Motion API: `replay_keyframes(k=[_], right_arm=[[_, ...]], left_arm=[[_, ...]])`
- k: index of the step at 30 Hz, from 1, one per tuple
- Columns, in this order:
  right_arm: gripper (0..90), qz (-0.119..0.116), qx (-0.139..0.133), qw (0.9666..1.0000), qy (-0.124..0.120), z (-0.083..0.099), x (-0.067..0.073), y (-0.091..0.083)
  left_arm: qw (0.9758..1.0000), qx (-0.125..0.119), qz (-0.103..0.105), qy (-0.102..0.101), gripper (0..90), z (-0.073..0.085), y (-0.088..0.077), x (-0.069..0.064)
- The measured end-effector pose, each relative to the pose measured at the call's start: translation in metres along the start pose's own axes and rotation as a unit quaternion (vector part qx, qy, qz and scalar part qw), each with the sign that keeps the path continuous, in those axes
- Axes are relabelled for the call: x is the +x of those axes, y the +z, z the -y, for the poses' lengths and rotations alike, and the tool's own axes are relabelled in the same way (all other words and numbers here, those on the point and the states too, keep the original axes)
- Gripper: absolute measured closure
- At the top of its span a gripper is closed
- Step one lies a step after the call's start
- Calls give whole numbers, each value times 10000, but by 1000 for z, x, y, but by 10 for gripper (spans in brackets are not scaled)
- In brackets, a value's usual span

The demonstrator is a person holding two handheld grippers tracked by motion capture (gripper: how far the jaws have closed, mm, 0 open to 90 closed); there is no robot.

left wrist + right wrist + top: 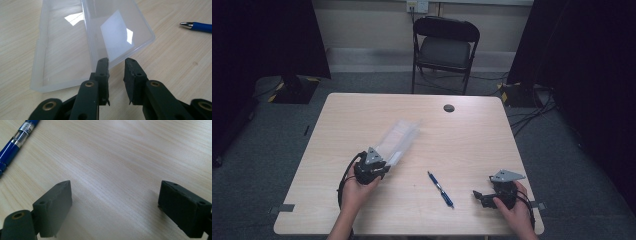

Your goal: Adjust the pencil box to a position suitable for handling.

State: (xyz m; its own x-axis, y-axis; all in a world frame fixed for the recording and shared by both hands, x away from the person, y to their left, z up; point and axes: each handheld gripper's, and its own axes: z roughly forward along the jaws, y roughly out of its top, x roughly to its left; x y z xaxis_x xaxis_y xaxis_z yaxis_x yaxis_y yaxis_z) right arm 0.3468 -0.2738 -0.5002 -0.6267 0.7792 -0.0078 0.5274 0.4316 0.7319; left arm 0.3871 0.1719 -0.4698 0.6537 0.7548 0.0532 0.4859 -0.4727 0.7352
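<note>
Clear plastic case (75, 45): open on table (472, 135), left of blue pen (441, 189).
Left gripper (117, 62): jaws narrowly parted, straddling case lid's near edge, not visibly pressing.
Right gripper (113, 205): jaws spread wide, right of pen.

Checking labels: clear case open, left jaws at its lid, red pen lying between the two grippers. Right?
One error: the pen is blue, not red, as the high view shows. The clear case is open, the left gripper has its jaws at the lid edge, and the pen lies between it and the right gripper.
</note>
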Motion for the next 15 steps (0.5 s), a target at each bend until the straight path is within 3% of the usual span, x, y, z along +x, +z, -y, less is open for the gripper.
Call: replay_keyframes(k=[10,11,13,15], right_arm=[[107,2,1,10000,0,0,0,0],[107,1,0,10000,-1,0,0,0],[107,2,0,10000,1,0,0,0],[107,8,5,10000,-2,0,0,0]], left_arm=[[10000,-28,78,17,750,-8,8,-8],[9999,-22,121,79,750,-9,9,-8],[9998,-122,157,-39,750,-11,13,-14],[9997,-54,237,9,750,-16,16,-17]])
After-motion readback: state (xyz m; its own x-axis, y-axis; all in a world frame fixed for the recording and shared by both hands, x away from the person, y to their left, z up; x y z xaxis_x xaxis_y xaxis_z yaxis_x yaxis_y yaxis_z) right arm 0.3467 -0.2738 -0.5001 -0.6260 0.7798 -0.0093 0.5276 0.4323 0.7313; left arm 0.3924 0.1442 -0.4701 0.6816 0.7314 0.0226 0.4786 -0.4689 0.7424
